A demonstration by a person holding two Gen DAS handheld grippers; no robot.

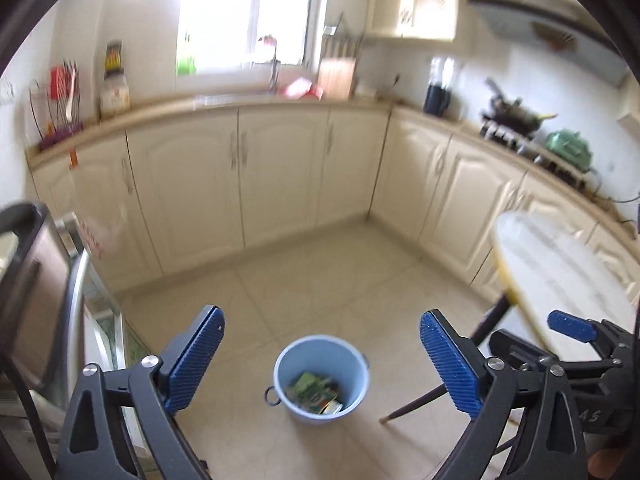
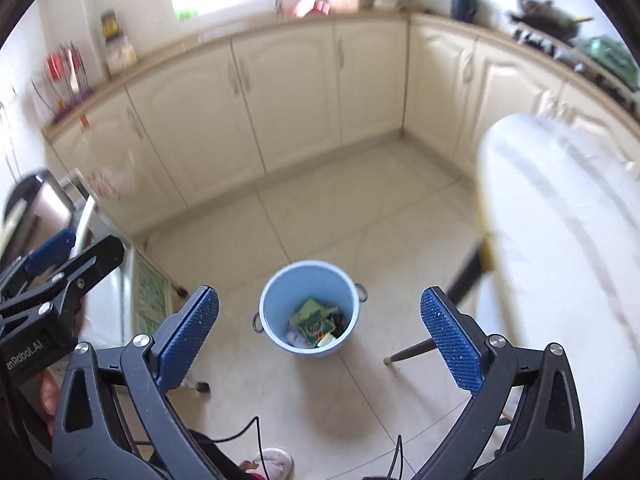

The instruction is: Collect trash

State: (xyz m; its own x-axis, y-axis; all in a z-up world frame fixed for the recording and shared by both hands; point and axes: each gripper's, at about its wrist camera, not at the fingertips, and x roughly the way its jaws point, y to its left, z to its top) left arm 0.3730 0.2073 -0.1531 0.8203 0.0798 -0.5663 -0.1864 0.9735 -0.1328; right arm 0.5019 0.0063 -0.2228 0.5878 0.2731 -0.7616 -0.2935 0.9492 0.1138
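Below both spread, empty grippers (image 1: 322, 360) (image 2: 320, 334), the blue bin (image 2: 310, 308) holds light, crushable wrappers (image 2: 314, 322); its rim looks the firmest hold

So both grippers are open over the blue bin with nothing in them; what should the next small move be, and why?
Probably turn away to look for more trash. The left gripper and right gripper are open and empty, the blue bin already holds wrappers, and no loose trash shows on the floor nearby.

Glossy blue plastic bucket (image 2: 310, 308), ribbed blue fingers (image 2: 188, 338), smooth glazed floor tiles (image 2: 340, 200).
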